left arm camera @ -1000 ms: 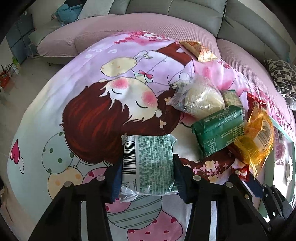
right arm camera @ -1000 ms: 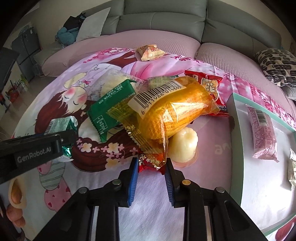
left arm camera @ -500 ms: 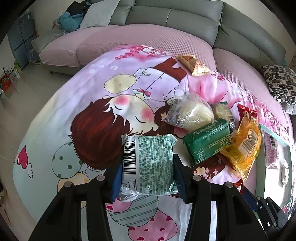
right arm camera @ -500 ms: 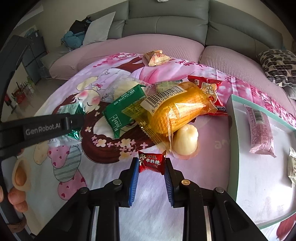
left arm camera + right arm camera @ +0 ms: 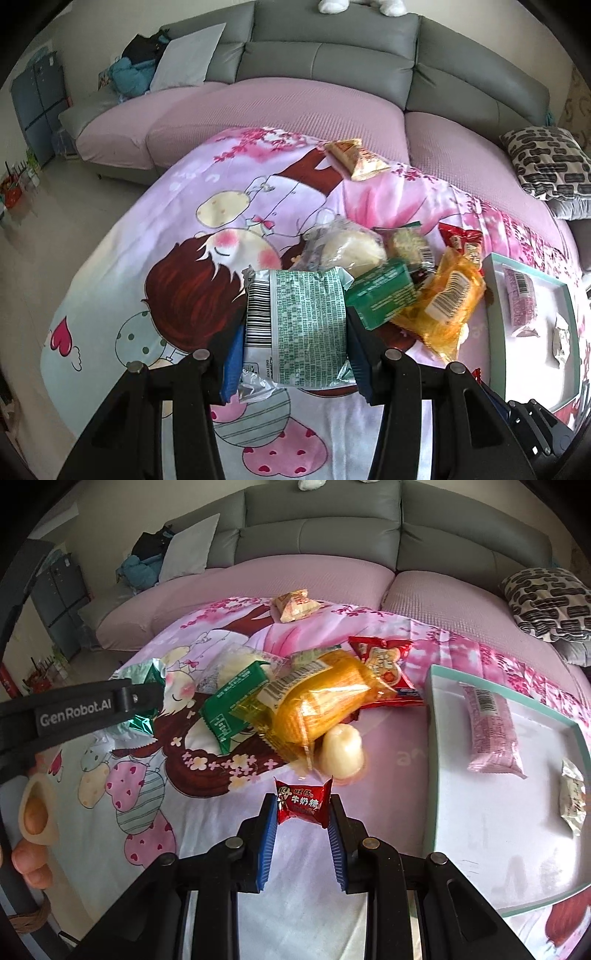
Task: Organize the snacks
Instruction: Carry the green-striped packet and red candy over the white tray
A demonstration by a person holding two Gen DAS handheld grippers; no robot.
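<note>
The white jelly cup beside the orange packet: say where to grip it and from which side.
Grip the jelly cup across its ribbed side walls, coming from above on its near side. It seems to lie tipped, and the orange packet overlaps its far edge, so that side is blocked.

Green snack packet [image 5: 301,325] and small red candy [image 5: 303,802] — both lifted, clamped upright

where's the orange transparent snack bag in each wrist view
Left wrist: orange snack bag lies right of centre, between the green packet and the tray.
Right wrist: it sits at centre.
Shared landmark: the tray with its teal rim, right of the bag.
</note>
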